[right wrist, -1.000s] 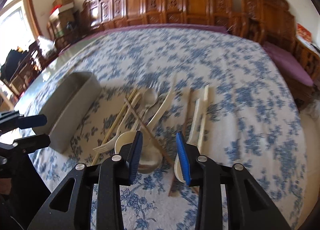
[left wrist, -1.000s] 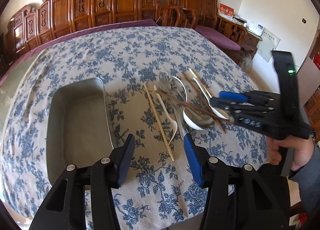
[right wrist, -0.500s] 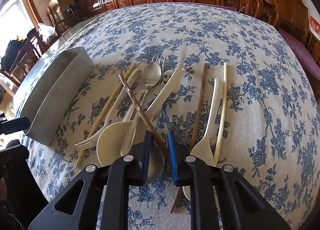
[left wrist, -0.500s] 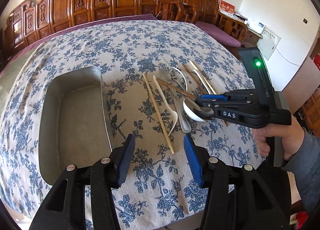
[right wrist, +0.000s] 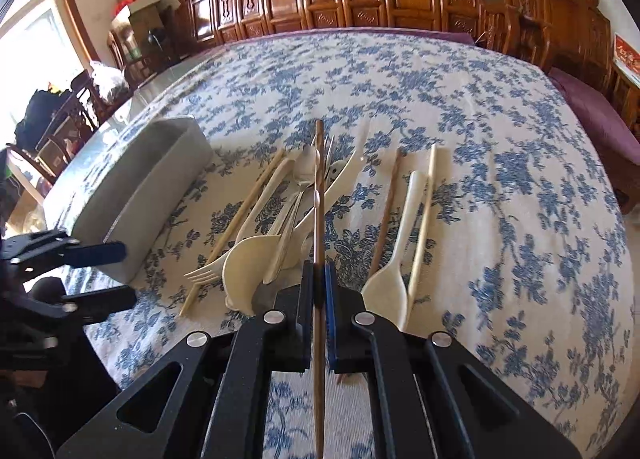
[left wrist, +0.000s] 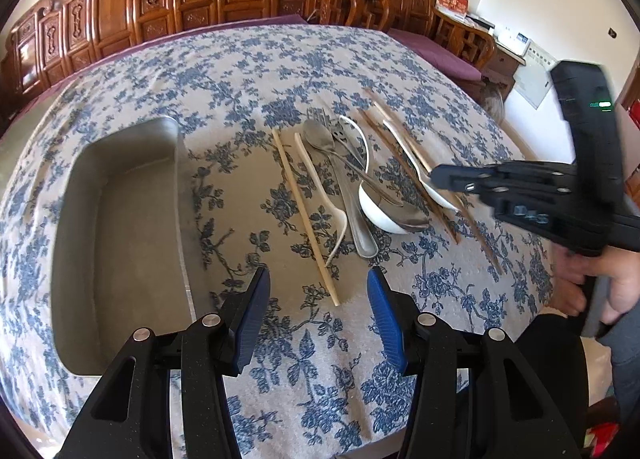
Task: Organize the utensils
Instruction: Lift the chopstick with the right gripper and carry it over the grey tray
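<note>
Floral-cloth bench (left wrist: 320, 59), carved chairs behind. Grey tray (left wrist: 120, 227) at 9 o'clock is empty; utensil pile (left wrist: 352, 179) unsorted at centre. Right hand-held gripper (right wrist: 320, 283) has just clamped a dark chopstick (right wrist: 319, 187). Left hand-held gripper (left wrist: 318, 299) gapes, holding nothing.

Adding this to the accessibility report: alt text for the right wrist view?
Right gripper clamps a dark wooden chopstick above jumbled cutlery on a blue floral tablecloth. A grey tray sits left.
</note>
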`<state>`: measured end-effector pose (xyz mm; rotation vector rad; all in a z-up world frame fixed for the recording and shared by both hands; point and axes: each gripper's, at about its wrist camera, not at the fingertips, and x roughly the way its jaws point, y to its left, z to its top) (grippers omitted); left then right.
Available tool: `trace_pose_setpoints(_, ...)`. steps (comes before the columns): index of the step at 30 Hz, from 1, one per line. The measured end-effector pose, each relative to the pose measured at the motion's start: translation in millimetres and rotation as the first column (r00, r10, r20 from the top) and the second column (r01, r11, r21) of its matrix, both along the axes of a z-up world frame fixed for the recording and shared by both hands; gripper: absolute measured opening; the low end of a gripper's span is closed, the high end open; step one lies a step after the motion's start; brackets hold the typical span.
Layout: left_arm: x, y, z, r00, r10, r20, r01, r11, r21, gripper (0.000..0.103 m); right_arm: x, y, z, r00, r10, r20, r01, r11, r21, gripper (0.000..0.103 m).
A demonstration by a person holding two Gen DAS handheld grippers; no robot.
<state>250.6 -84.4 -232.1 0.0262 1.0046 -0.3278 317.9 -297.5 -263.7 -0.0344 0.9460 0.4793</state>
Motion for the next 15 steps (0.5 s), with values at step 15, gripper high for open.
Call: trace_pose_setpoints(15,18,-21,-43,0.997,0.025,-0.068,-0.02,0.997,0.077,0.015,-7,-11,21,0.999,-0.033,0.04,0.033,0.999,0.002,0.007)
